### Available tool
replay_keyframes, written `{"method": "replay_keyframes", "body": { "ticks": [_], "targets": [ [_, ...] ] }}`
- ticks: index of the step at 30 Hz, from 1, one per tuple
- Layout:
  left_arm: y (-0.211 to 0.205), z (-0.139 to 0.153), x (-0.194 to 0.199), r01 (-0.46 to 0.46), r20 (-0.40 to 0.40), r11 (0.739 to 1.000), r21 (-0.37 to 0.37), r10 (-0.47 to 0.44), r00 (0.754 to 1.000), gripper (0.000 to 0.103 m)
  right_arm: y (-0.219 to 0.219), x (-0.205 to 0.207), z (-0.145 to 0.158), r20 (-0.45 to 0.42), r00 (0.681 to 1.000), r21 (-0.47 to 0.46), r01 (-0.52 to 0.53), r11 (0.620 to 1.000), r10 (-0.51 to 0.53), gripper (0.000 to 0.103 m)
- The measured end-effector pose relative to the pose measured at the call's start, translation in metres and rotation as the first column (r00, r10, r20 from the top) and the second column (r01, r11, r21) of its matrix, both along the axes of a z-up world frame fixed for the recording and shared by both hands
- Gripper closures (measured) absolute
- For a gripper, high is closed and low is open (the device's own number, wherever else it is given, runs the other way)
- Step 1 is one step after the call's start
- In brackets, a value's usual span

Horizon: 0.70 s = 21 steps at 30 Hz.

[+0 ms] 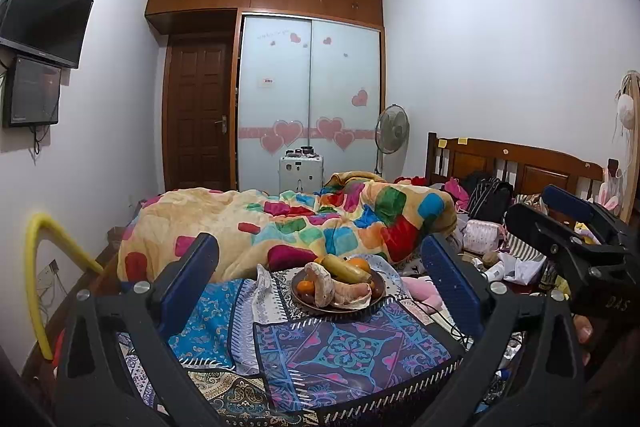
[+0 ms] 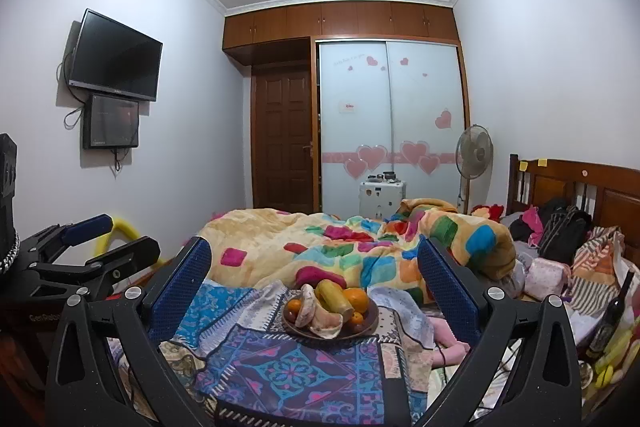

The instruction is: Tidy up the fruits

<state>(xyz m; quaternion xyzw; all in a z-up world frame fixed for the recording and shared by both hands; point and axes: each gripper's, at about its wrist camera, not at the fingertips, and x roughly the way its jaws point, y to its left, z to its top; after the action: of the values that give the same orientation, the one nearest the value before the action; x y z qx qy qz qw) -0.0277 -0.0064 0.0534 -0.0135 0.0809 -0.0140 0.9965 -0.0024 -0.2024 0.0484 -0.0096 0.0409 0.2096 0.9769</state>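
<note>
both the left claw and the right claw gape wide and empty, apart from the round brown wooden fruit bowl on the patterned bedspread ahead.

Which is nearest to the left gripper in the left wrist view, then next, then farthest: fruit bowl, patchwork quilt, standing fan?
1. Fruit bowl, straight ahead of the left gripper on the patterned cloth.
2. Patchwork quilt, heaped behind the bowl.
3. Standing fan, far right by the wardrobe.
</note>
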Motion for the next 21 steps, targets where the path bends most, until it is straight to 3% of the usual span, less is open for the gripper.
{"method": "replay_keyframes", "body": {
  "ticks": [21],
  "targets": [
    [0.0007, -0.0030, 0.0055, 0.007, -0.013, 1.000, -0.022, -0.007, 1.000, 0.000, -0.0023, 0.0066, -0.0044, -0.024, 1.000, -0.001, 0.002, 1.000, -0.002, 0.000]
  ]
}}
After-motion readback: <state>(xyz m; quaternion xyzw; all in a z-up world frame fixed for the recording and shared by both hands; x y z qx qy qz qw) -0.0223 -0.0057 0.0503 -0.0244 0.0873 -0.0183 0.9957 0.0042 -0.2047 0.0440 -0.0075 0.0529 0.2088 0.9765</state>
